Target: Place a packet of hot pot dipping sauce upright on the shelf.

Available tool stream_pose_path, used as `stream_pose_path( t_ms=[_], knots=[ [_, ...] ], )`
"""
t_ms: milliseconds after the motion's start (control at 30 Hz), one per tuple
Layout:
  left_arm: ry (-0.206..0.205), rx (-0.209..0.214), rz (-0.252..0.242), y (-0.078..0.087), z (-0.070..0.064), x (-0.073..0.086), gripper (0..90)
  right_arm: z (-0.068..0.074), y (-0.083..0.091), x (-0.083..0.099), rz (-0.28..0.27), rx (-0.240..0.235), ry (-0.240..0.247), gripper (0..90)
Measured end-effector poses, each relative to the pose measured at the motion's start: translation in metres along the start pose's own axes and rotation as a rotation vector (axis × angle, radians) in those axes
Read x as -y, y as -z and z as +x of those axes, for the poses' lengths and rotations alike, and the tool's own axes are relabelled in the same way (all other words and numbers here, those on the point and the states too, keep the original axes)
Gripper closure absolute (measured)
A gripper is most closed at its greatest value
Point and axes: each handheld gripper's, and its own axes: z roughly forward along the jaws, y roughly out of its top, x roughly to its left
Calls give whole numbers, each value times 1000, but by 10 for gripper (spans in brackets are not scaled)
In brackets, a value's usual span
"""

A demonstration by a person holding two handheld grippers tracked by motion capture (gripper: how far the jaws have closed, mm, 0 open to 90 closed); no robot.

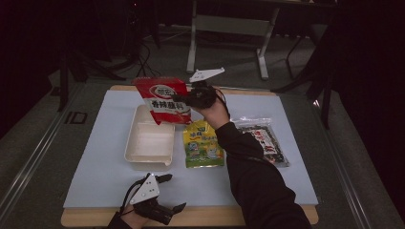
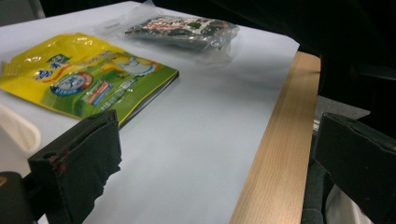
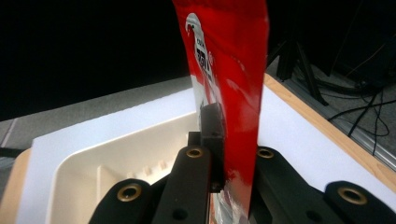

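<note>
My right gripper [image 1: 184, 98] is shut on a red snack bag [image 1: 162, 100], held up in the air over the far end of a cream tray [image 1: 148, 143]. In the right gripper view the red bag [image 3: 229, 70] stands edge-on between the jaws, with the tray [image 3: 93, 163] below. My left gripper [image 1: 172, 193] rests open near the table's front edge, with nothing between its wide-apart jaws. A yellow-green pouch [image 1: 203, 145] lies flat right of the tray, and a dark clear-wrapped packet [image 1: 265, 140] lies further right. The left gripper view shows the pouch [image 2: 88, 77] and the packet [image 2: 182, 28].
A white sheet [image 1: 105, 181] covers the wooden table, whose bare edge [image 2: 271, 154] runs along the front. Beyond the table stand a metal frame [image 1: 229, 33] and dark stands on the floor.
</note>
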Motion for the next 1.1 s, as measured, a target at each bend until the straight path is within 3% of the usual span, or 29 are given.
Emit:
stream_pose_path(
  t_ms=[367, 733, 1100],
  knots=[
    [16, -13, 2, 6, -2, 4, 20, -11, -43, -3, -26, 10, -30, 900],
    [16, -17, -2, 10, -2, 5, 20, -16, -79, 6, -5, 2, -55, 900],
    [18, -11, 7, 9, -1, 6, 20, -18, -91, 23, -9, 0, -121, 900]
  ],
)
